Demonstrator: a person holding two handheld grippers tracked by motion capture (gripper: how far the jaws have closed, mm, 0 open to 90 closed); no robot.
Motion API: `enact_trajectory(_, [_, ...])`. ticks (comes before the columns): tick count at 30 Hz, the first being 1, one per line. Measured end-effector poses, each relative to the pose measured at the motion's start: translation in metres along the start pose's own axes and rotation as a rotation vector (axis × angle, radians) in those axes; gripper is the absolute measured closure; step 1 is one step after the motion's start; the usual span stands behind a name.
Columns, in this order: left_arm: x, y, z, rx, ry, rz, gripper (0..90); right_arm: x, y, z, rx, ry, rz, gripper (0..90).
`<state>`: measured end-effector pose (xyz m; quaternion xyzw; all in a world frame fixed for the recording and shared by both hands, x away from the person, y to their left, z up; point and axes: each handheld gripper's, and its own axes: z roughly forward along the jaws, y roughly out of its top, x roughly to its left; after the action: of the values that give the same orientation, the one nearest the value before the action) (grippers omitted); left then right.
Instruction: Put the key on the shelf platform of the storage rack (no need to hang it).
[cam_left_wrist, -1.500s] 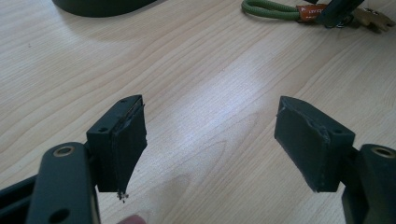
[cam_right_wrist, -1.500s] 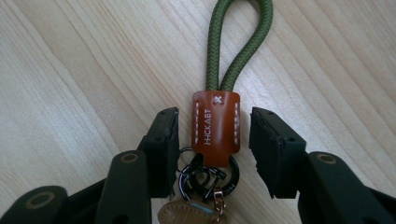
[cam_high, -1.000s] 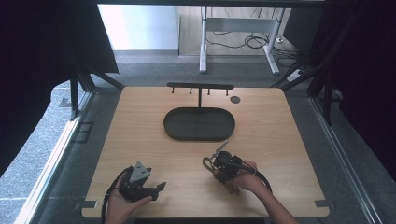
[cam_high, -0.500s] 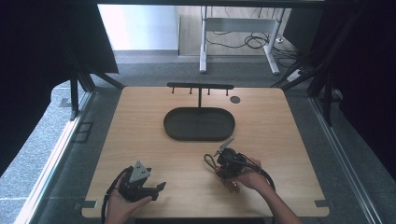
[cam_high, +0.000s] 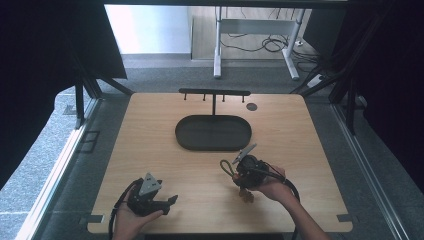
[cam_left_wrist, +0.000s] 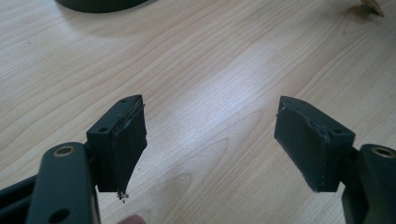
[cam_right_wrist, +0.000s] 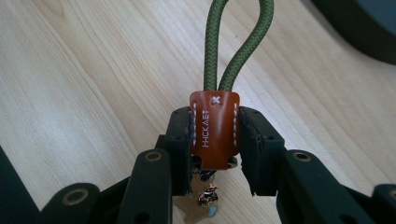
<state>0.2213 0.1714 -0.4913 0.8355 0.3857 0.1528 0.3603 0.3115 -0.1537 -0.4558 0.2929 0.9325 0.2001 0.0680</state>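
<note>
A keychain has a brown leather tag (cam_right_wrist: 214, 122) stitched around a green cord loop (cam_right_wrist: 232, 52). My right gripper (cam_right_wrist: 215, 140) is shut on that tag, with the loop sticking out past the jaws. In the high view the right gripper (cam_high: 237, 173) hovers above the table's front right, the cord loop (cam_high: 226, 166) pointing left and small keys (cam_high: 246, 195) dangling below. My left gripper (cam_high: 170, 201) rests at the front left, held in a hand. Its jaws stand wide apart over bare wood in the left gripper view (cam_left_wrist: 210, 140), nothing between them.
A dark oval tray (cam_high: 186, 140) lies mid-table, just beyond the right gripper. Behind it stands a black rack with hooks (cam_high: 215, 92). A small dark disc (cam_high: 251, 106) sits near the back right. The tray's edge (cam_right_wrist: 369, 28) shows at the right gripper view's upper right.
The right gripper has risen a little with the keychain in its jaws, and the keys now hang over the wood. The left gripper has stayed where it was.
</note>
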Motion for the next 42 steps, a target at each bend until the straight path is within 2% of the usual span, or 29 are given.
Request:
enact_trajectory(11, [0.000,0.000,0.001,0.005,0.000,0.000,25.6,-0.006,0.001,-0.019,-0.056,-0.009,0.003,66.4])
enact_trajectory(20, [-0.001,0.000,0.003,0.011,-0.005,0.003,25.7,-0.010,0.002,-0.030,-0.078,-0.019,-0.006,66.5])
enact_trajectory(32, [-0.003,0.000,0.005,0.015,-0.008,0.007,25.6,-0.015,0.008,-0.044,-0.086,-0.041,-0.011,66.5])
enact_trajectory(42, [-0.003,0.001,0.005,0.017,-0.007,0.010,25.6,-0.018,0.015,-0.052,-0.096,-0.036,-0.029,66.5])
